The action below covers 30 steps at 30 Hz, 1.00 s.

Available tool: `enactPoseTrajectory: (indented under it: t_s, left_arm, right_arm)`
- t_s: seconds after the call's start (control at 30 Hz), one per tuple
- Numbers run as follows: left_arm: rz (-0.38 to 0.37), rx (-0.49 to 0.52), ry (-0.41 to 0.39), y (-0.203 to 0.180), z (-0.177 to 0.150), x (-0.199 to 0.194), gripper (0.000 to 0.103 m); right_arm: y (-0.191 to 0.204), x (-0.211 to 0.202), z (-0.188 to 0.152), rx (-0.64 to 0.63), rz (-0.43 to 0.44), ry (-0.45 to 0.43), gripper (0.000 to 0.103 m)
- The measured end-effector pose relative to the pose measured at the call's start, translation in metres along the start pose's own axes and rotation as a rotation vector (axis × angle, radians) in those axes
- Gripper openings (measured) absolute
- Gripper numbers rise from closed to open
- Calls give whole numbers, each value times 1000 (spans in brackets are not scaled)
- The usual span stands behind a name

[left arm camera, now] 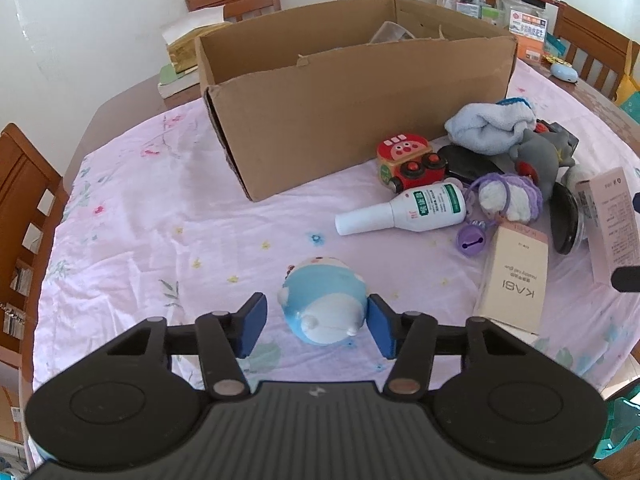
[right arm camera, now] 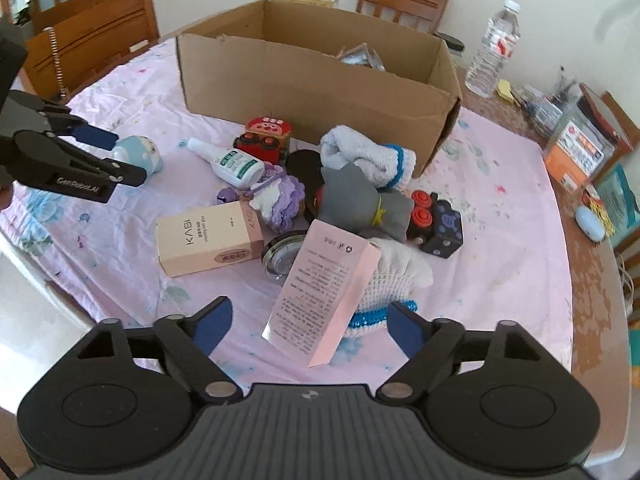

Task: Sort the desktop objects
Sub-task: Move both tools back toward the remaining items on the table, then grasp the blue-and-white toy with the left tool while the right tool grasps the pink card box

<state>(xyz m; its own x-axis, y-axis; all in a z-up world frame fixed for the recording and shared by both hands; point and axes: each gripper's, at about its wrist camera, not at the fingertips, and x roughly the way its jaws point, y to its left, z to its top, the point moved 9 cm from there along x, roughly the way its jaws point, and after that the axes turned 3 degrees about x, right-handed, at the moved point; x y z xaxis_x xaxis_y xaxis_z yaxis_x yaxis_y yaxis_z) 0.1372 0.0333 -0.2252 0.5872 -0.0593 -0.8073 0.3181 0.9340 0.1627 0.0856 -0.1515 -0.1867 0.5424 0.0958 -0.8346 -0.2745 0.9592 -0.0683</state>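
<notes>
**Left tongs (left arm camera: 316, 326) straddling blue figurine; right tongs (right arm camera: 310, 324) spread at pink carton**

Left tongs standing released, blue pads spread wide to either side of the blue-and-white figurine (left arm camera: 324, 306). Right-hand pad (left arm camera: 380, 330) sitting just beside or touching the figurine's flank; contact not decidable. Left-hand pad (left arm camera: 252, 326) standing clearly apart from it. Nothing being gripped yet. Figurine lying on its side on the desk (left arm camera: 160, 220), directly ahead between the pads, long axis running roughly away from the wrist toward the cardboard box (left arm camera: 340, 120). Lying near side of the box, apart from the heap of clutter to the right. Judging the next move: closing across the figurine's short width, then lifting toward the box; a rounded, glossy-looking body possibly slipping under an off-centre squeeze.

Right tongs also standing released, gripping nothing. Pink carton (right arm camera: 320, 300) leaning tilted between its pads, propped against a white knitted item (right arm camera: 396, 276); whether either pad touches the carton not decidable. Second carton marked KABI (right arm camera: 208, 240) lying flat to the left of it.

Left tongs being the nearer to the figurine; right tongs being well apart from it, across the heap.
</notes>
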Motion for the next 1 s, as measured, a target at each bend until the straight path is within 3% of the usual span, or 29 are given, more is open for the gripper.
enactPoseTrajectory:
  t_s: [0.4,0.63,0.8,1.0]
  left_arm:
    - [-42,18,-5,0,0,6,53]
    - [-47,18,-6,-1,-1,6,53]
    - [-50,10,0,0,-1,7,46]
    - [-49,-2,-1,1,-1,6,45]
  right_arm:
    - [-6,15,-3,28,-140,16,81]
    - [-21,9,-3,50,-168,4,80]
    - [-17,9,1,11,-193,-14,68]
    - [-17,11,5,5,-165,-18,48]
